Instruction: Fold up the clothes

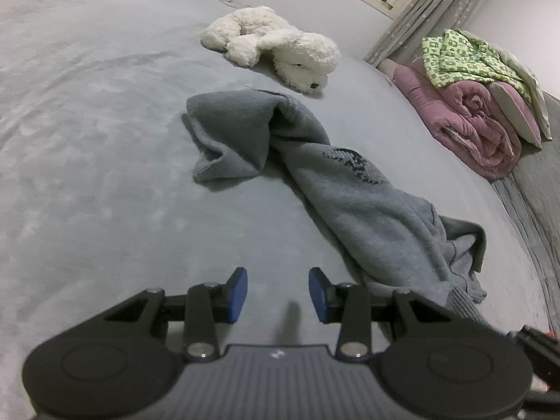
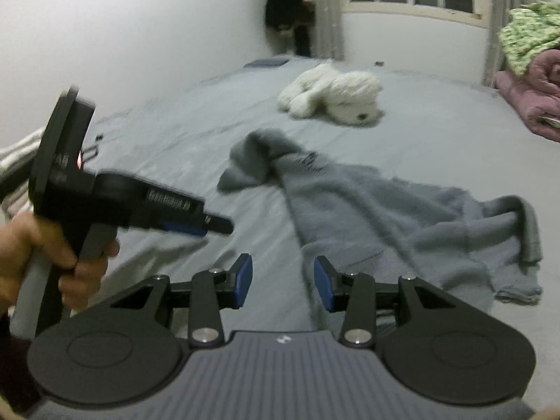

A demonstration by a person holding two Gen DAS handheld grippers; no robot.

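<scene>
- The grey knitted sweater with a dark patch on its chest (image 1: 350,189) lies crumpled on the grey plush bedspread (image 1: 87,122), bunched into a long twisted strip — one end humped up near the white fluffy toy dog (image 1: 280,49), the other spilling in loose folds toward you.
- Nothing about it reads as folded: no flat panels, no squared edges, sleeves lost in the bunching. Judged from this, the sweater needs spreading flat before any fold can hold.
- Your left gripper (image 1: 278,295) hovers over bare bedspread just beside the near end of the sweater, blue pads apart, holding nothing.
- Your right gripper (image 2: 282,281) also stands with its pads apart and empty, the sweater's near edge showing just past its right pad — whether it touches the cloth, you cannot tell from here.
- The rolled pink quilt with a green-patterned cloth on top (image 1: 479,105) sits well apart at the bed's edge; it shows no sign of being part of your work.
</scene>
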